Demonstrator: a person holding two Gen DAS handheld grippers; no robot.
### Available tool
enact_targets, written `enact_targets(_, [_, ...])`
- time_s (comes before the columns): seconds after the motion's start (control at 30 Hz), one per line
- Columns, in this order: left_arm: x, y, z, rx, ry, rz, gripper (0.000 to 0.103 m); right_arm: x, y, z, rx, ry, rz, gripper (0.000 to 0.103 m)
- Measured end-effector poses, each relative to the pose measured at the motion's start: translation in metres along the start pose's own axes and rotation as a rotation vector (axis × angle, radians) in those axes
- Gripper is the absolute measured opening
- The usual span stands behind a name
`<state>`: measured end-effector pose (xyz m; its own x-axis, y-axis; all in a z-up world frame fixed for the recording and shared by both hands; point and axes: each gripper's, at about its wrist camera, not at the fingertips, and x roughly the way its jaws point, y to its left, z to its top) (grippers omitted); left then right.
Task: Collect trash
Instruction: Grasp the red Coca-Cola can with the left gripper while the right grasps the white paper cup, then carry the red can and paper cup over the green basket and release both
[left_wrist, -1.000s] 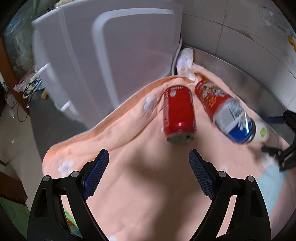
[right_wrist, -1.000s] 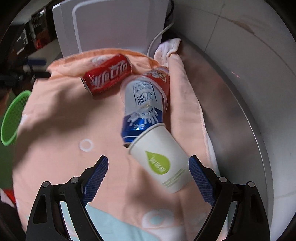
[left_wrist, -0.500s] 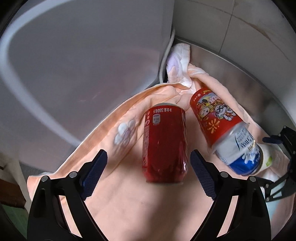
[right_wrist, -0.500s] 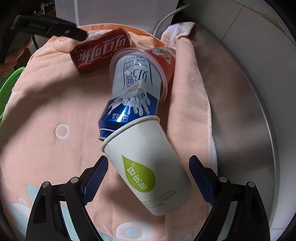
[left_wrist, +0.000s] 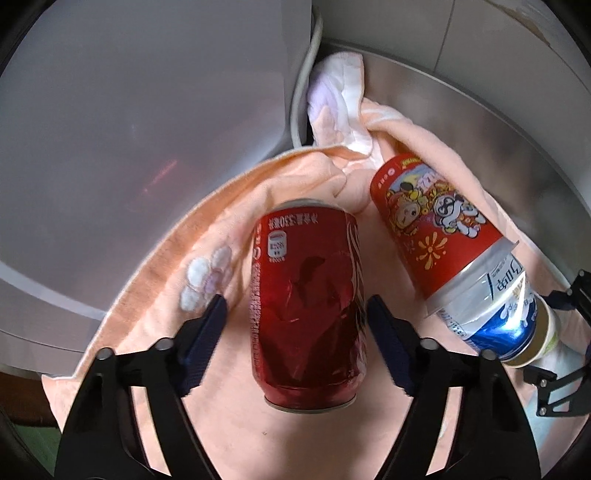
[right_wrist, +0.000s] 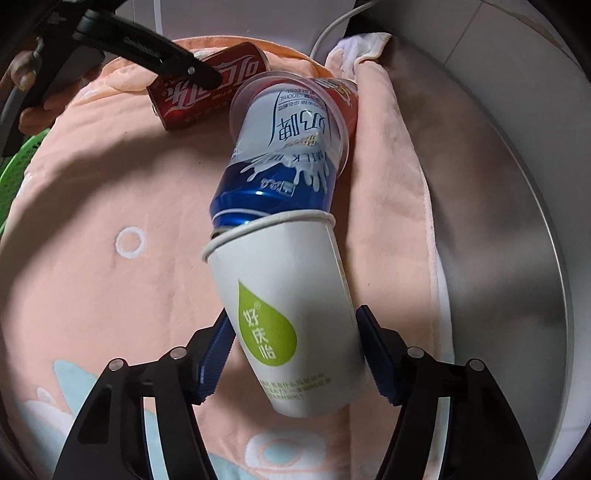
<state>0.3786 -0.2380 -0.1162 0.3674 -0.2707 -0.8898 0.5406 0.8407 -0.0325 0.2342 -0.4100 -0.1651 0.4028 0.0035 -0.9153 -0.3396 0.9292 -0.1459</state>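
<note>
A red cola can (left_wrist: 306, 314) lies on its side on a peach towel (left_wrist: 295, 435), between the fingers of my left gripper (left_wrist: 293, 315). The jaws are closing, and a gap still shows on the can's left side. To its right lie a red cartoon cup (left_wrist: 424, 229), a blue and white milk can (right_wrist: 280, 166) and a white paper cup (right_wrist: 291, 325) with a green drop, pushed into one another in a row. My right gripper (right_wrist: 294, 323) is closing on the paper cup, with both pads against its walls.
A grey-white appliance (left_wrist: 147, 129) with a white cable (left_wrist: 299, 92) stands behind the towel. A steel surface (right_wrist: 498, 184) runs along the right and meets a tiled wall. A green basket (right_wrist: 14, 192) sits off the towel's left edge, below a person's hand (right_wrist: 26, 74).
My left gripper moved forward and down over the cola can and narrowed around it. My right gripper sank onto the paper cup and its jaws came in to the cup's walls.
</note>
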Motion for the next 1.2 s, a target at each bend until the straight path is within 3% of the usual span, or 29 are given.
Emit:
enact_targets(0.03, [0.006, -0.001, 0.005, -0.004, 0.004, -0.012, 0.065, -0.003, 0.004, -0.002, 0.011, -0.003, 0.007, 0.062])
enact_targets(0.5, [-0.027, 0.001, -0.028, 0.0, -0.055, -0.004, 0.062, -0.02, 0.025, -0.024, 0.162, -0.052, 0.087, 0.059])
enact_targets(0.9, [-0.104, 0.042, -0.087, -0.044, -0.139, 0.037, 0.062, -0.055, 0.076, -0.028, 0.179, -0.126, 0.128, 0.059])
enact_targets(1.2, [-0.161, 0.082, -0.151, -0.114, -0.191, 0.137, 0.062, -0.075, 0.128, -0.01, 0.135, -0.185, 0.123, 0.059])
